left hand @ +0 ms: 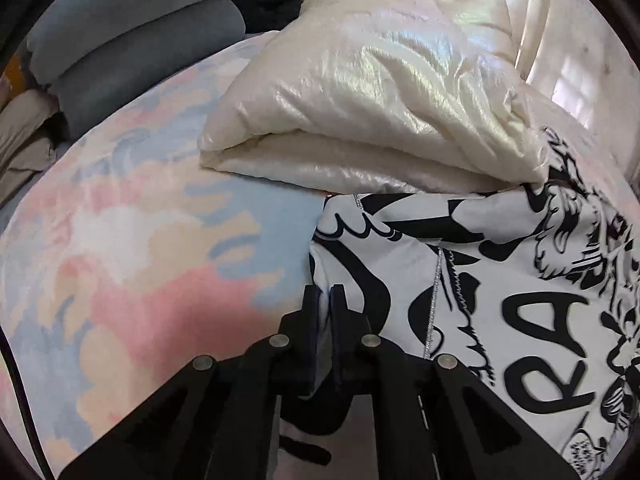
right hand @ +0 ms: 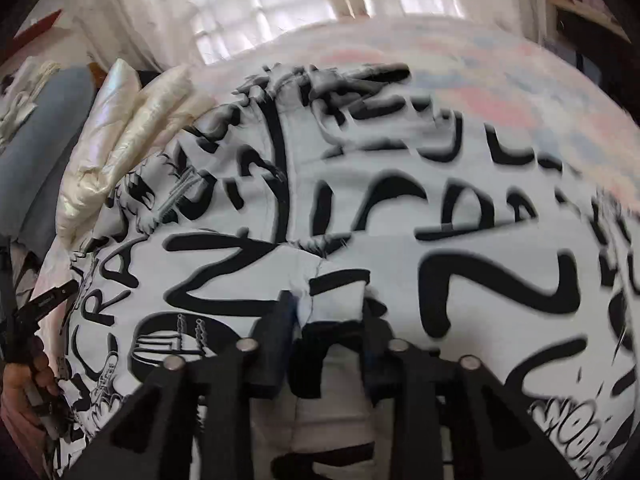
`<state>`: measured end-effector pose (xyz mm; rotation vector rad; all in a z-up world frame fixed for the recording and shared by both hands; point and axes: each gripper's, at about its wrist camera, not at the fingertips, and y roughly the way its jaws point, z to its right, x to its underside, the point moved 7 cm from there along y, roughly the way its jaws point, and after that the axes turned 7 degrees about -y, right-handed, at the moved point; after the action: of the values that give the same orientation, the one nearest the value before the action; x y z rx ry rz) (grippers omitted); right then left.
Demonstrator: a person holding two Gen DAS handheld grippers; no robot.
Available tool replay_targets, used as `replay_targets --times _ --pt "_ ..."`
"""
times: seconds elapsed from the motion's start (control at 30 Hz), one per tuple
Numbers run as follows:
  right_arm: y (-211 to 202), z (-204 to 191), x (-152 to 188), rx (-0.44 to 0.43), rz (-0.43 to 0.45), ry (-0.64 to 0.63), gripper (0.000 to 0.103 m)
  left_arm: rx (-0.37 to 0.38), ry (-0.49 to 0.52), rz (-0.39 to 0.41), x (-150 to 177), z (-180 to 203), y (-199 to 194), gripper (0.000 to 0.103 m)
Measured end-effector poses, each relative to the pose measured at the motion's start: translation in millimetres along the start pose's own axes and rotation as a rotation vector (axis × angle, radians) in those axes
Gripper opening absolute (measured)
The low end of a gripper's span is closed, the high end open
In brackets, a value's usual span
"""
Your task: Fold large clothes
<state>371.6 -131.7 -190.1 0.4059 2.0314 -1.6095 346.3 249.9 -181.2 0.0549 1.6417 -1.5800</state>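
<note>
A large white garment [left hand: 500,280] with bold black lettering lies spread on the pastel bed sheet [left hand: 140,240]. My left gripper [left hand: 325,304] is shut on the garment's left edge, with a thin fold of cloth pinched between the black fingers. In the right wrist view the garment [right hand: 400,220] fills most of the picture. My right gripper [right hand: 330,316] points down onto it, and a bunched fold of the cloth sits gripped between its fingers. The left gripper [right hand: 52,300] shows at the far left of that view, held by a person's hand [right hand: 24,380].
A folded shiny cream quilt [left hand: 380,92] lies just beyond the garment and touches its far edge. Grey-blue pillows [left hand: 140,52] sit at the back left. Bare sheet extends to the left of the garment. Light curtains [right hand: 280,8] hang behind the bed.
</note>
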Motion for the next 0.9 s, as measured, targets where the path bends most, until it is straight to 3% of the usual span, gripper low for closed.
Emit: replay_targets --times 0.03,0.17,0.23,0.3,0.47,0.6,0.7,0.77,0.83,0.87,0.9 --pt "-5.8 1.9 -0.1 0.002 0.002 0.015 0.037 0.011 -0.003 -0.005 2.0 -0.5 -5.3 0.011" --pt "-48.7 0.6 -1.2 0.026 0.079 0.001 0.038 0.059 0.046 0.027 17.4 9.7 -47.0 0.022" --pt "-73.2 -9.7 0.6 0.041 0.135 -0.048 0.038 0.103 0.064 0.037 29.2 13.4 -66.9 0.024" --pt "-86.6 -32.8 1.6 -0.010 0.170 -0.088 0.038 0.134 0.086 0.020 45.3 23.5 -81.5 0.024" --pt "-79.3 -106.2 19.0 -0.138 0.114 -0.194 0.038 0.140 0.142 -0.051 90.8 54.4 -91.0 0.024" --pt "-50.9 -139.9 43.7 -0.121 0.032 -0.297 0.038 0.055 0.126 -0.107 116.4 41.5 -64.9 0.024" --pt "-30.3 -107.7 54.0 0.055 -0.018 -0.332 0.035 0.107 0.077 -0.109 114.8 29.2 -62.6 0.018" --pt "-34.9 -68.3 53.6 0.076 -0.001 -0.263 0.033 0.131 0.058 -0.118 113.1 23.2 -63.0 0.014" --pt "-47.3 -29.6 53.2 0.087 0.010 -0.185 0.015 0.159 0.037 -0.122 113.3 18.2 -65.5 0.014" --pt "-55.5 -10.1 54.8 0.101 0.016 -0.149 0.015 0.166 0.034 -0.124 113.1 15.4 -67.7 0.014" --pt "-60.7 4.4 56.9 0.152 0.016 -0.128 0.022 0.173 0.032 -0.126 113.1 14.2 -70.1 0.015"
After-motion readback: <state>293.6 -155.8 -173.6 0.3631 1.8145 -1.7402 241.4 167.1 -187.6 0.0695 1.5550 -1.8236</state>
